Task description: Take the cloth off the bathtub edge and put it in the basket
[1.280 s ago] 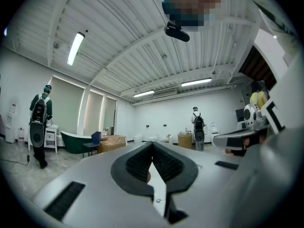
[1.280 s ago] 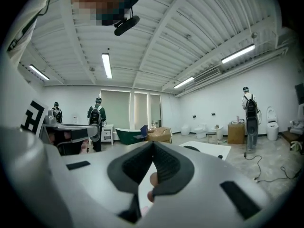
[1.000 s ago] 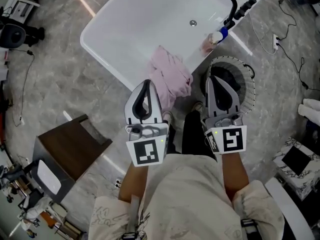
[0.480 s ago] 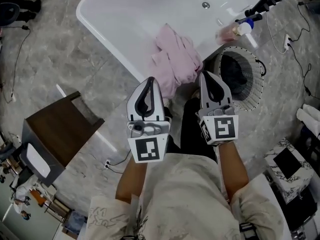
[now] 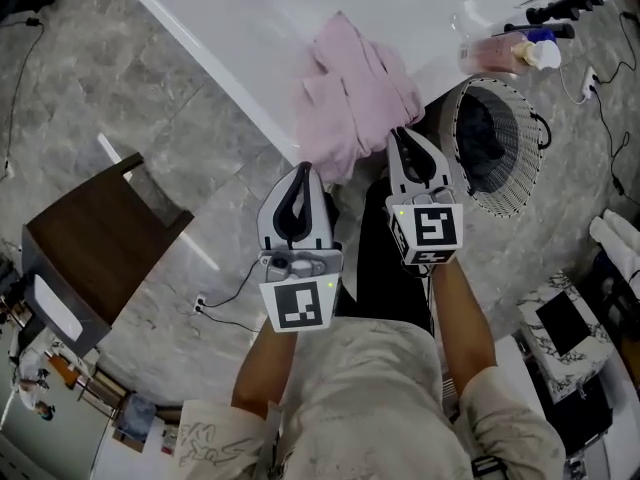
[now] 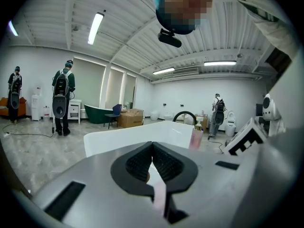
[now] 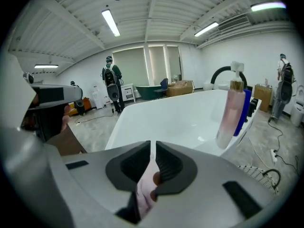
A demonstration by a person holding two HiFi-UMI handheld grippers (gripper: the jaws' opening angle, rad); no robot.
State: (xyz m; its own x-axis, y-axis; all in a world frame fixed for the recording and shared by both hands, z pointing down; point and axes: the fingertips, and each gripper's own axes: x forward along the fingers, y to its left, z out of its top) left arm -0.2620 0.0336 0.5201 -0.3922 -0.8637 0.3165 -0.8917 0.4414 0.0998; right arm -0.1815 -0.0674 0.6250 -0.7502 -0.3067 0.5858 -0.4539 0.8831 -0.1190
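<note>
Seen from overhead, the crumpled pink cloth (image 5: 350, 93) hangs over the near rim of the white bathtub (image 5: 200, 38). The white mesh basket (image 5: 497, 148) stands on the floor just beside the tub's tap end. The left gripper (image 5: 300, 168) and right gripper (image 5: 403, 133) hover outside the tub, near the cloth's lower edge.

In the left gripper view, its jaws are pressed together on nothing.

In the right gripper view, only a bare slit shows, with pink fabric beyond it and nothing clamped.

The cloth looks light, limp and unbreakable. I'd pinch a thick fold at the rim.

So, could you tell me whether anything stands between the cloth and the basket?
Nothing visible does: the cloth hangs over the bathtub edge, and the basket stands open just beside it.
</note>
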